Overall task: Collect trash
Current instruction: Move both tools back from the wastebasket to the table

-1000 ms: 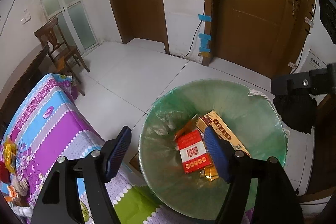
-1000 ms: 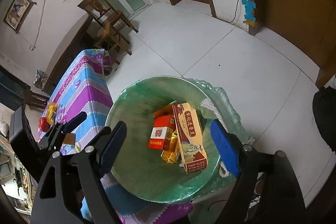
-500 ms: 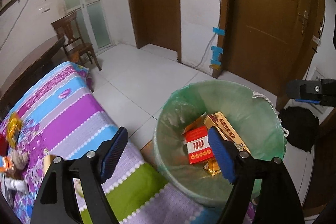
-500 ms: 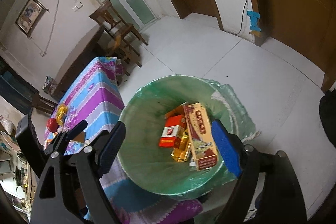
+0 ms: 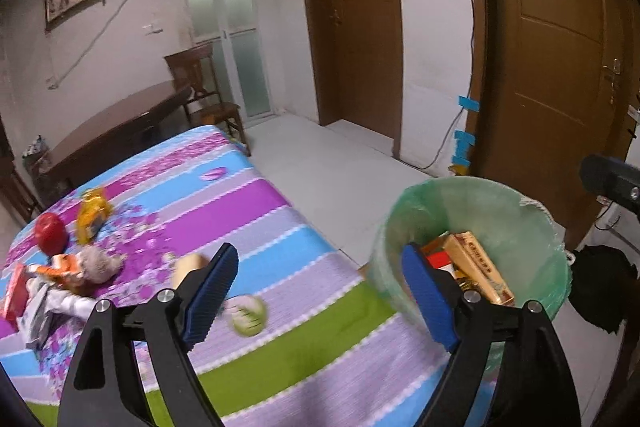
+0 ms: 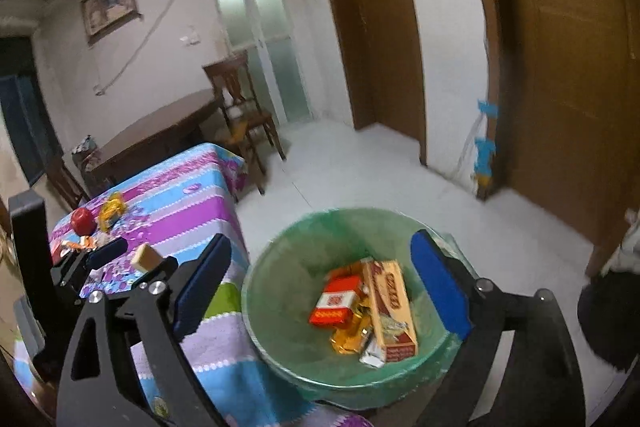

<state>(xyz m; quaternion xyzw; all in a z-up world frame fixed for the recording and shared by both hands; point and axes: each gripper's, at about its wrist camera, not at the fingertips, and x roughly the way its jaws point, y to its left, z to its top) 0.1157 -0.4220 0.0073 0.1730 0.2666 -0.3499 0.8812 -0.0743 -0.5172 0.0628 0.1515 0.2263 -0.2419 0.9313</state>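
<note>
Trash bin (image 6: 280, 291) stands on pale tiles beside striped table (image 5: 280, 211); both grippers' jaws are opening, empty.

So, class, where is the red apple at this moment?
The red apple sits on the striped tablecloth at its far left end in both wrist views, beside a yellow wrapper and far from the green-lined bin.
</note>
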